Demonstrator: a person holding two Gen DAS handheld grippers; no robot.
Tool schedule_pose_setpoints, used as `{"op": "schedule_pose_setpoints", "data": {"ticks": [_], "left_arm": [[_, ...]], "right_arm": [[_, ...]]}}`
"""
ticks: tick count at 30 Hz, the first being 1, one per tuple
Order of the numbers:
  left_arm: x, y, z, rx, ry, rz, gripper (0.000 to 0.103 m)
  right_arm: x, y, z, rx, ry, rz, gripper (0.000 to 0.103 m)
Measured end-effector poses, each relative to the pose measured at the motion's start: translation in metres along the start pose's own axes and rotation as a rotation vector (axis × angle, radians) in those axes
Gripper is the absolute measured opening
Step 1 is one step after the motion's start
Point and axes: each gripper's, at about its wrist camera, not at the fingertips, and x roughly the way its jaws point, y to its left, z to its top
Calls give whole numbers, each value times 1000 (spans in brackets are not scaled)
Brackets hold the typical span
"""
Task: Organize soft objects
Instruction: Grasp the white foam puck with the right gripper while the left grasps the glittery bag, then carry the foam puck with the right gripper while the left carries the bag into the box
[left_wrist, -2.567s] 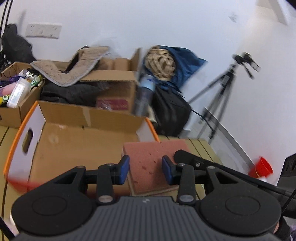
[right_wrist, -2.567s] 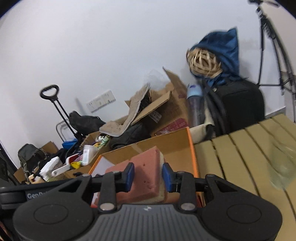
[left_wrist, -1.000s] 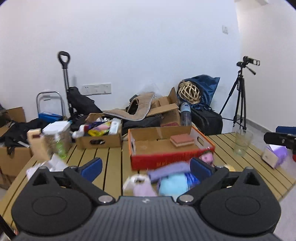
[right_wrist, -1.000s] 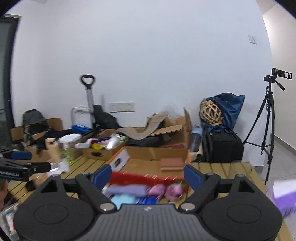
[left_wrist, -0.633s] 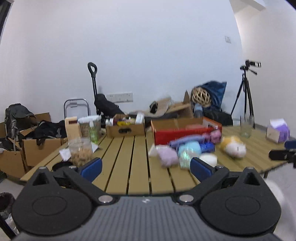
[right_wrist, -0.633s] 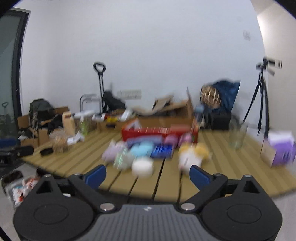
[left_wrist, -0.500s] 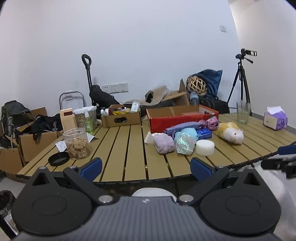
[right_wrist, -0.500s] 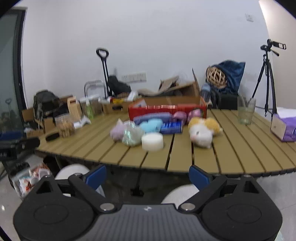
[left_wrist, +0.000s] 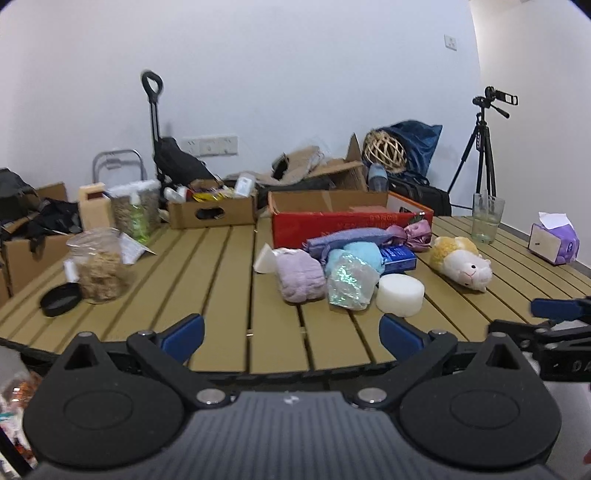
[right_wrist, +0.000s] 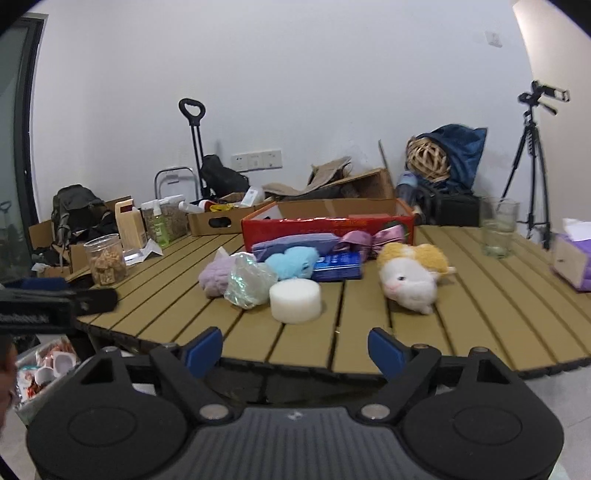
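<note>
Sponge (left_wrist: 369, 209) half-hidden in red box (left_wrist: 332, 225)

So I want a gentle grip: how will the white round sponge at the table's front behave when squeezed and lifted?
The white round sponge looks like foam, so it will probably compress and weigh little. It lies on a flat face on the table, so it is unlikely to roll. Both grippers, left and right, are open.

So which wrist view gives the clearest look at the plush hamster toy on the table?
The right wrist view: the plush hamster lies near the centre, facing the camera, with its face and whole body plain. The left wrist view shows the hamster further right and turned partly sideways, though still unobstructed.
</note>
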Motion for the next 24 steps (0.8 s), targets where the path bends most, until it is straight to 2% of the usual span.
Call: {"op": "schedule_pose_setpoints", "data": {"ticks": [2,4,7,13,14,15,16,17,18,24], "left_arm": [[18,-1,3,2,13,-17,98],[41,-5,9,9,32,-43,87],[73,-9,22,8,62,-100,78],[138,-31,44,56,98,-165,78],[147,-34,45,60,110,-177,77],[158,-36,46,61,130,-191,72],[165,-37,45,61,144,-203,61],[170,-37,43,56,159,-217,54],[175,-36,42,45,171,-237,39],[175,-37,39,27,162,-262,33]], "right_arm": [[20,-1,5,-3,16,18,82],[41,0,9,-12,24,26,81],[77,-2,19,-8,49,45,81],[143,-6,34,-64,89,25,80],[152,-7,35,-60,105,29,74],[158,-9,35,-56,119,39,64],[164,-10,35,-56,134,51,59],[169,-11,35,-51,154,58,56],[170,-13,33,-42,150,64,56],[169,-17,31,-34,138,76,53]]}}
